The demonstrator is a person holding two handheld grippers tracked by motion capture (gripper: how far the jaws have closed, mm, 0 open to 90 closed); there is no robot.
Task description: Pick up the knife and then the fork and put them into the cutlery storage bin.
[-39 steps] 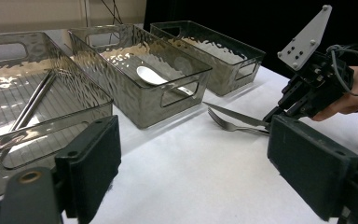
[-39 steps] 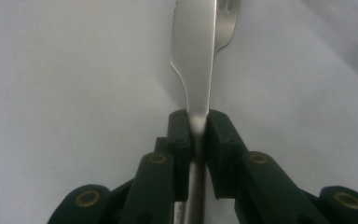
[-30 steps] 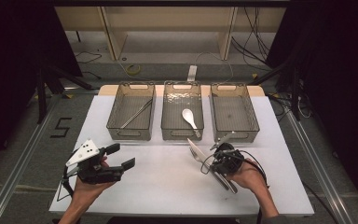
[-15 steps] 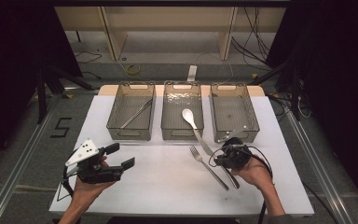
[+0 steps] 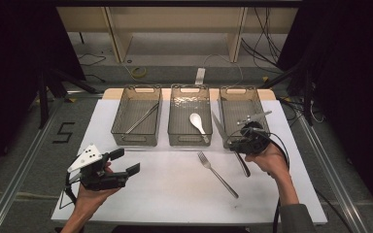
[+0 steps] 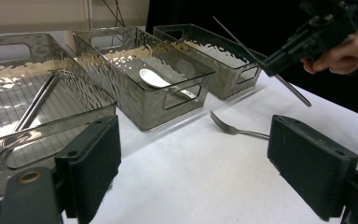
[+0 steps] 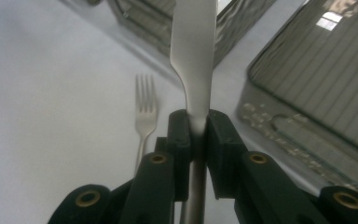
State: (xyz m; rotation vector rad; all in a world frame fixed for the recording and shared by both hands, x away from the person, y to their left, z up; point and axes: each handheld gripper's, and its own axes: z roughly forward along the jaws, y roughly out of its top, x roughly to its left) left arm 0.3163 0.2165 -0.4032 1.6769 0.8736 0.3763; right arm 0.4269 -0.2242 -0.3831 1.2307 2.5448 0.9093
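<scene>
While the right gripper point(image 7: 196, 126) has its fingers clamped on the knife point(image 7: 193, 51) near the right bin point(image 5: 242, 114) at the counter's far edge, the grip is narrow: knife could pivot or slip. Left gripper point(image 5: 121, 162) fingers apart, empty, near left corner.

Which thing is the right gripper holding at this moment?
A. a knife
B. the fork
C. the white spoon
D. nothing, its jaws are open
A: in the right gripper view the right gripper has its jaws shut on the knife, while the fork lies on the table and the white spoon lies in the middle bin.
</scene>
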